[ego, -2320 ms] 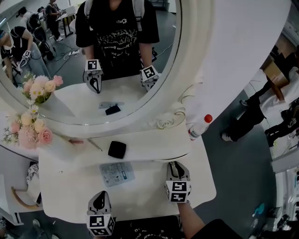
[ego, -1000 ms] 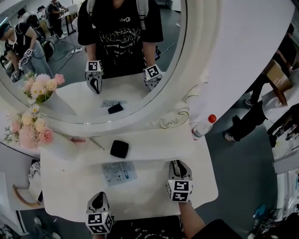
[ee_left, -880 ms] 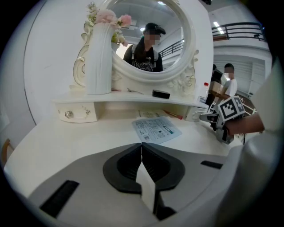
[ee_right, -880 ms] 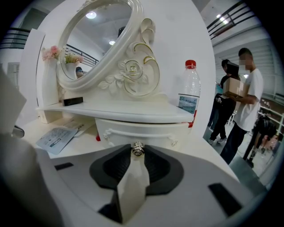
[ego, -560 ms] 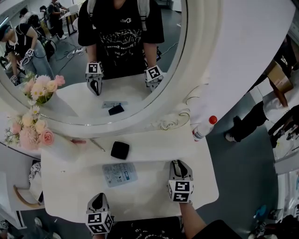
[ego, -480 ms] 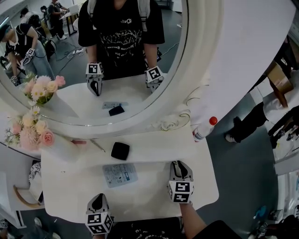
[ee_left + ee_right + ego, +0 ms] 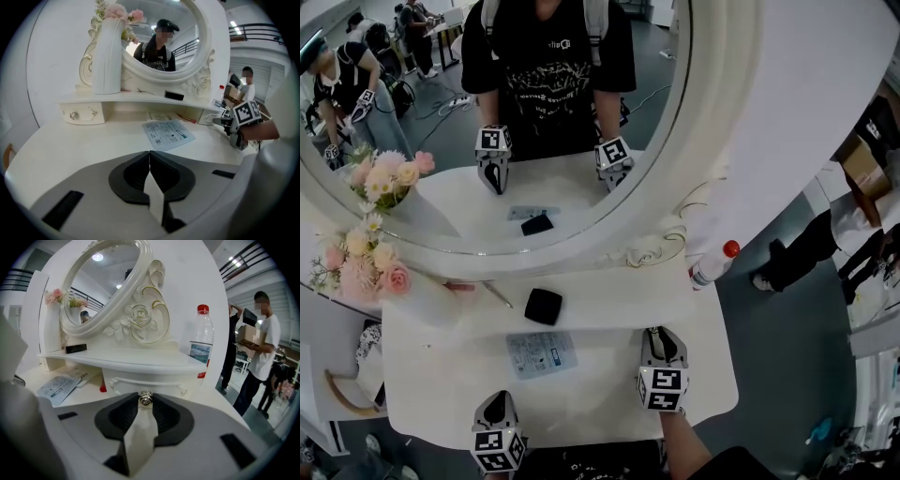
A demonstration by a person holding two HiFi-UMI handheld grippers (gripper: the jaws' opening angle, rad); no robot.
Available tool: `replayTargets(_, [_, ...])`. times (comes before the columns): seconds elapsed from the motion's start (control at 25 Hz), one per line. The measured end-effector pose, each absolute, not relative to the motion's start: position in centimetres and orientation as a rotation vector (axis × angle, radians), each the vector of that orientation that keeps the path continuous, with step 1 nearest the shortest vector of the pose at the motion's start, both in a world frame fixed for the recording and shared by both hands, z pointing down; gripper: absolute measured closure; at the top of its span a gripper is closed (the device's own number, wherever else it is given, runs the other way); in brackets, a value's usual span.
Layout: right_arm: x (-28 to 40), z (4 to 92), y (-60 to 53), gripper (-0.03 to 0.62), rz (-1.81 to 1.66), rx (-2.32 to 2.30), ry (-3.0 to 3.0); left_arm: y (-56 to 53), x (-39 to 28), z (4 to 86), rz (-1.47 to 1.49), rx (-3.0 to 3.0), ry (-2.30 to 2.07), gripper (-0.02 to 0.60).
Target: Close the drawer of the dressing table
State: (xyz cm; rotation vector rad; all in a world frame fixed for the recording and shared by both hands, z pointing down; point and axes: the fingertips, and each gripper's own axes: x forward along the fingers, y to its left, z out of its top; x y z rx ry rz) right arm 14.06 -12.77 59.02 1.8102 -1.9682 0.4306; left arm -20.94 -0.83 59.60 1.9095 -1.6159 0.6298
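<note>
The white dressing table has a small drawer under the right end of its shelf. The drawer's front lies just below the shelf's edge. My right gripper points at it, and in the right gripper view the right gripper is shut on the drawer's crystal knob. My left gripper hangs over the table's front left, apart from everything. The left gripper view shows the left gripper shut with nothing between its pads. A second small drawer sits under the shelf's left end.
A black compact lies on the shelf and a printed leaflet on the tabletop. A water bottle stands at the shelf's right end, a vase of flowers at the left. The oval mirror rises behind. A person stands off to the right.
The head view has shifted slightly. Both grippers keep their places, the right one still on the knob.
</note>
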Motion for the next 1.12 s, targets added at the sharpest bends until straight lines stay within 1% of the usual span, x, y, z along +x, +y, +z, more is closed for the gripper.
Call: replayTargets(1.12, [14.2,59.2,-13.9,0.491,0.444,1.841,-1.961,-0.9,-21.3,59.9,0.621,1.888,-1.63,0.566])
